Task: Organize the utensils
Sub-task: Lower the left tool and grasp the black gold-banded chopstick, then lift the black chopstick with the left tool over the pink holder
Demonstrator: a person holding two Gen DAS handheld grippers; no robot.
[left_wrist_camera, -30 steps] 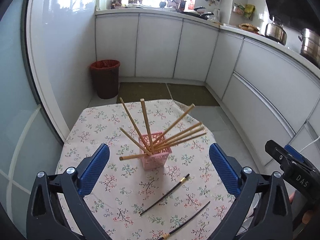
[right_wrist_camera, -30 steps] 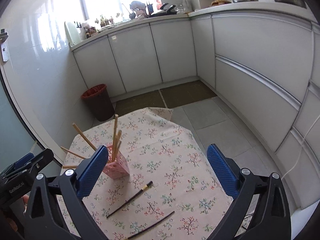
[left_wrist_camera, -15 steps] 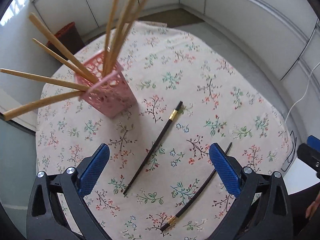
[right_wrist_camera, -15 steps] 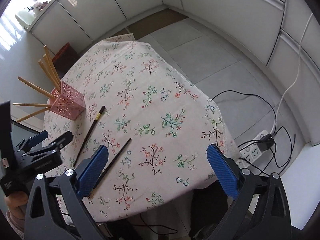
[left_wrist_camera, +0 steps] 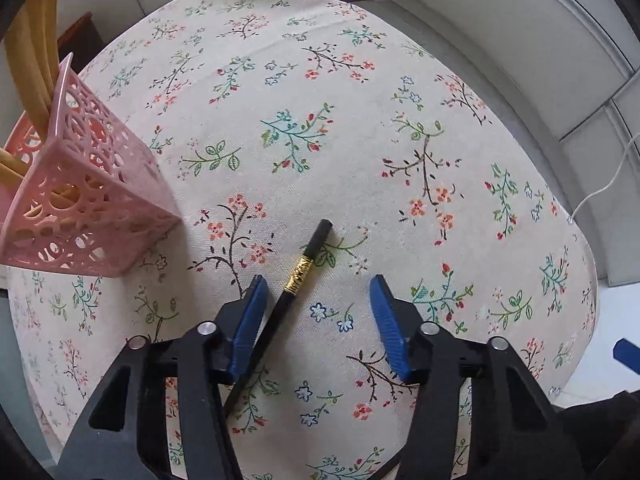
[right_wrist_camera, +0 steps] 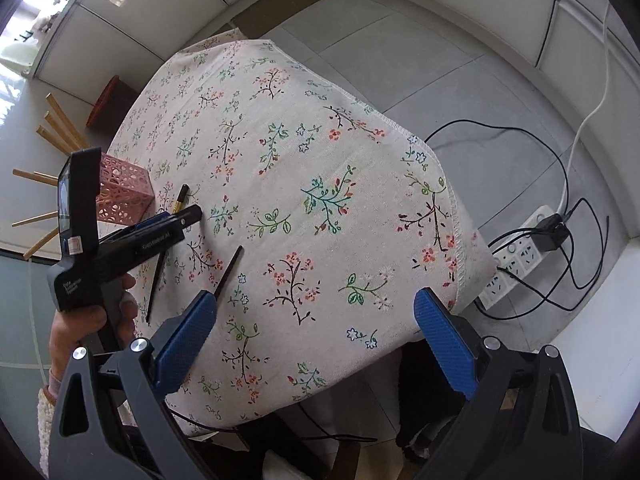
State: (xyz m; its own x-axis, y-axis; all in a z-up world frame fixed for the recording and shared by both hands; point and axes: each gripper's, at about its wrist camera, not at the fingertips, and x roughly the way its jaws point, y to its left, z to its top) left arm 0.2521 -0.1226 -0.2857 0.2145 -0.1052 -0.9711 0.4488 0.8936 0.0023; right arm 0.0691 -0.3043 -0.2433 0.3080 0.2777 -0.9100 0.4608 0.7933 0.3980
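Observation:
A black chopstick with a gold band (left_wrist_camera: 296,276) lies on the floral tablecloth (left_wrist_camera: 360,140). My left gripper (left_wrist_camera: 316,304) is open and low over it, and the stick runs between the fingers close to the left pad (left_wrist_camera: 250,320). A pink lattice holder (left_wrist_camera: 84,208) with several wooden chopsticks (left_wrist_camera: 32,52) stands to the left. In the right wrist view my right gripper (right_wrist_camera: 316,336) is open and empty above the table's near edge. A second black chopstick (right_wrist_camera: 228,270) lies by its left fingertip. The left gripper (right_wrist_camera: 176,220) shows there over the first chopstick (right_wrist_camera: 182,196), beside the holder (right_wrist_camera: 124,196).
White kitchen cabinets (right_wrist_camera: 120,12) ring the small table. A red bin (right_wrist_camera: 112,100) stands on the floor behind it. A power strip (right_wrist_camera: 516,264) with black cables lies on the tiled floor to the right. The table edge (right_wrist_camera: 456,220) drops off close by on the right.
My left gripper has dropped down and forward to the gold-banded chopstick, and its jaws have narrowed around it. My right gripper has come lower and closer to the near table edge.

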